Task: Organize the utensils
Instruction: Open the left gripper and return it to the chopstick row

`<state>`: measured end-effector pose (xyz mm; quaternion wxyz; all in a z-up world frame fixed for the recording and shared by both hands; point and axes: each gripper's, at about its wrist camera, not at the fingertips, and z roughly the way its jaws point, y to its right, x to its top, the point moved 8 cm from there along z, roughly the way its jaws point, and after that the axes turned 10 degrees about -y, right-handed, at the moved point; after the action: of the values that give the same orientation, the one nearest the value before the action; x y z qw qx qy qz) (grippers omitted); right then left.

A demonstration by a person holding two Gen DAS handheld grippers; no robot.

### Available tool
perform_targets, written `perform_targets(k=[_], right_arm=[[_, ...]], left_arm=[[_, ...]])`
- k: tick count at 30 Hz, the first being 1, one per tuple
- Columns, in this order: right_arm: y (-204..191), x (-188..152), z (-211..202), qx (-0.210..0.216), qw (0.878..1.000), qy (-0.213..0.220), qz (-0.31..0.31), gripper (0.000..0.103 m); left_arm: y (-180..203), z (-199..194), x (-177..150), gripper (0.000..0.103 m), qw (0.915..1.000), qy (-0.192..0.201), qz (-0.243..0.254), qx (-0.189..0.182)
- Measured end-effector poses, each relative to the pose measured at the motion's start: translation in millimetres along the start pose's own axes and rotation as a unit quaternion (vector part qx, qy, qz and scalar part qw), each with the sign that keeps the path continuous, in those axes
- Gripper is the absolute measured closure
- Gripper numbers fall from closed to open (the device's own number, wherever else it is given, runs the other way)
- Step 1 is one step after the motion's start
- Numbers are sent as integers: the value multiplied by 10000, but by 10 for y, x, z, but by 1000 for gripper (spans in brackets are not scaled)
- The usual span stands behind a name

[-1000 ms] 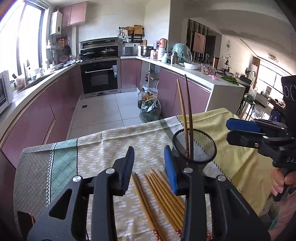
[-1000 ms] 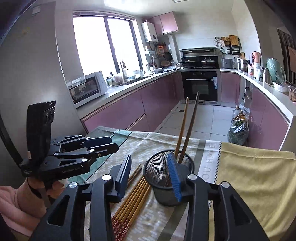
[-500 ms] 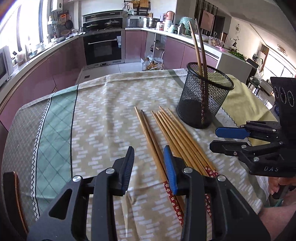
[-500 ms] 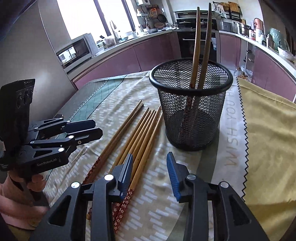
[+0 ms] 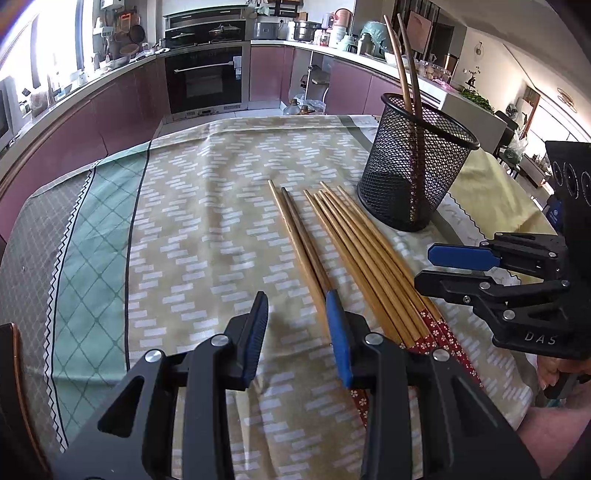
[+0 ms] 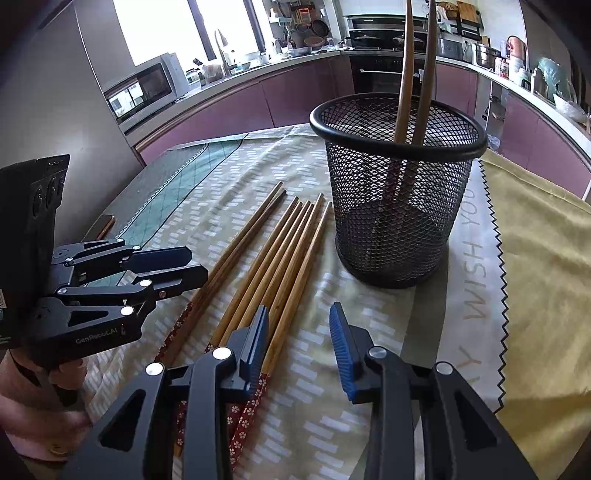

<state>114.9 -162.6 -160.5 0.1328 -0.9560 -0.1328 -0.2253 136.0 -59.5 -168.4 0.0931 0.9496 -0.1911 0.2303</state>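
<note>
While both tools sit low over the patterned tablecloth (image 5: 207,221), the left gripper (image 5: 297,325) has its jaws apart and empty, and the right gripper (image 6: 299,332) has jaws closing with nothing between them. The loose chopsticks (image 6: 273,258) lie in a row beside the black mesh holder (image 6: 397,184), two chopsticks (image 6: 415,74) standing inside. The holder blocks the far side; a yellow cloth (image 6: 543,258) lies right.

Daylight pours in from the window (image 6: 177,33) on my right wrist feed and it's totally blown out. Tablecloth (image 5: 207,229) is evenly lit with soft shadows. Heavy fisheye bending, dark corners, both feeds pretty sharp.
</note>
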Motion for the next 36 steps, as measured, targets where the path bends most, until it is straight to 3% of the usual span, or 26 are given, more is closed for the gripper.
perform_targets(k=[24, 36], right_arm=[[4, 28, 133, -444, 9988, -160, -90, 76], [-44, 84, 185, -505, 9985, -135, -135, 77]], left_arm=[[40, 70, 6, 69, 9999, -110, 114, 60], [66, 166, 110, 74, 9996, -196, 150, 156]])
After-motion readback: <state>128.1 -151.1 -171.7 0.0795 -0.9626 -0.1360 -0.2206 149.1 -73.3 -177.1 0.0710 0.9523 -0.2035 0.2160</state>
